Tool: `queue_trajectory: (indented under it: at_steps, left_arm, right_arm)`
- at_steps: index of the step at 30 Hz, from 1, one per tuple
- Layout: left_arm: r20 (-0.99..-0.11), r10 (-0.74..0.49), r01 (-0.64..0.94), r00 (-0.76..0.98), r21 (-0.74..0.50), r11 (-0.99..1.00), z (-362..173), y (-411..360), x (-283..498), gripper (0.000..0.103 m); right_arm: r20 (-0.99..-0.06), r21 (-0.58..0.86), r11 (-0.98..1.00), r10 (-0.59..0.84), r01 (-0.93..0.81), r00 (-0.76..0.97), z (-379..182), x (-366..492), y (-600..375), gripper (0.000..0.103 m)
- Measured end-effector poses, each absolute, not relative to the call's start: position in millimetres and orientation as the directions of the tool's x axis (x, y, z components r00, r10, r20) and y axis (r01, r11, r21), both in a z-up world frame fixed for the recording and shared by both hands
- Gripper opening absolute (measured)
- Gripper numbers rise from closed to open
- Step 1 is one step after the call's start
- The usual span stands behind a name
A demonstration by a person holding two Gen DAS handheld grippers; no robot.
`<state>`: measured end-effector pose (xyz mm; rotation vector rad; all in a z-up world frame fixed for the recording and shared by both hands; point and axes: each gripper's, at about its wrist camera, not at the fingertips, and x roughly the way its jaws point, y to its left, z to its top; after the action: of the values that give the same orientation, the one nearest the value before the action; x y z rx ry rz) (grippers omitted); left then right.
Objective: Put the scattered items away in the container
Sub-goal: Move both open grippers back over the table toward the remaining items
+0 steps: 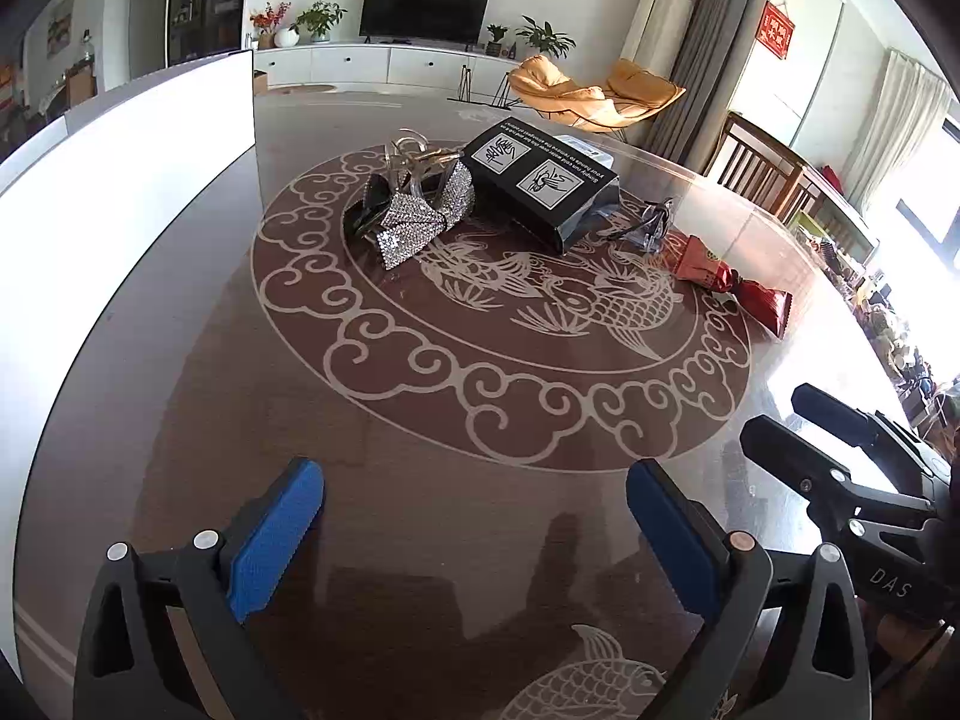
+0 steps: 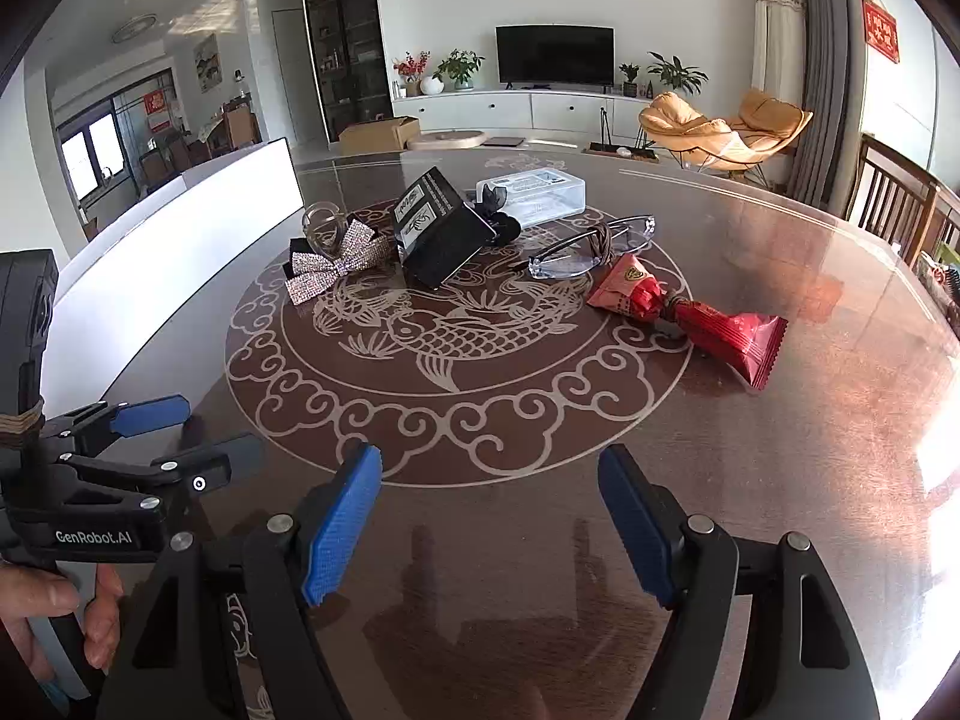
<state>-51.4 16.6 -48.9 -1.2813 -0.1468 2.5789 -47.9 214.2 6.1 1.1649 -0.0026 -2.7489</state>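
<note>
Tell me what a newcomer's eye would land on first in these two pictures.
First the table itself: dark and glossy, with a pale fish and cloud ring pattern in the middle. Next the clutter at its far side: a sparkly bow on the left, a black box beside it, glasses and a red snack packet to the right, a clear container behind. In front, the left gripper and right gripper hover wide open, holding nothing.

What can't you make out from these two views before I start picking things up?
- Clear box: near end hidden behind the black package in the right wrist view; almost wholly hidden in the left. Contents unreadable.
- Glasses: small and partly behind the package in the left wrist view.
- Print on the red wrappers: too small.
</note>
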Motion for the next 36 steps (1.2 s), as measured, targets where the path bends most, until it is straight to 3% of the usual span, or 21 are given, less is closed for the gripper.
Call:
queue_trajectory:
  at_steps: [6,13,23,26,30,33,36]
  left_arm:
    - [-0.768,0.271,-0.199,-0.580,-0.189,-0.962,-48.8,18.6,-50.6,0.103]
    - [-0.733,0.340,-0.196,-0.590,-0.279,-0.940,-47.7,5.7,-49.8,0.103]
    - [-0.793,0.211,-0.203,-0.572,-0.113,-0.973,-51.5,28.7,-52.4,0.103]
    - [-0.801,0.187,-0.205,-0.569,-0.082,-0.975,-52.7,31.7,-53.1,0.103]
    - [-0.803,0.178,-0.204,-0.568,-0.072,-0.976,-53.4,31.3,-53.0,0.103]
    - [-0.807,0.166,-0.205,-0.567,-0.057,-0.977,-53.7,33.4,-53.8,0.103]
    - [-0.812,0.150,-0.207,-0.564,-0.037,-0.978,-54.4,35.7,-54.1,0.103]
  right_arm:
    - [-0.728,0.072,-0.992,-0.125,0.106,-0.675,-0.8,-48.2,215.4,0.076]
    - [-0.750,0.098,-0.994,-0.103,0.044,-0.653,-6.8,-53.9,226.6,0.076]
    - [-0.740,0.226,-0.974,-0.185,0.019,-0.647,-9.1,-57.2,249.8,0.076]
    - [-0.725,0.118,-0.991,-0.128,0.060,-0.677,-0.4,-65.2,257.6,0.076]
    - [-0.694,-0.101,-0.966,-0.102,0.236,-0.713,21.4,-97.6,272.1,0.076]
    - [-0.724,-0.246,-0.894,-0.087,0.375,-0.684,24.3,-132.5,278.7,0.076]
    - [-0.776,-0.288,-0.838,-0.079,0.464,-0.625,14.9,-164.0,283.2,0.076]
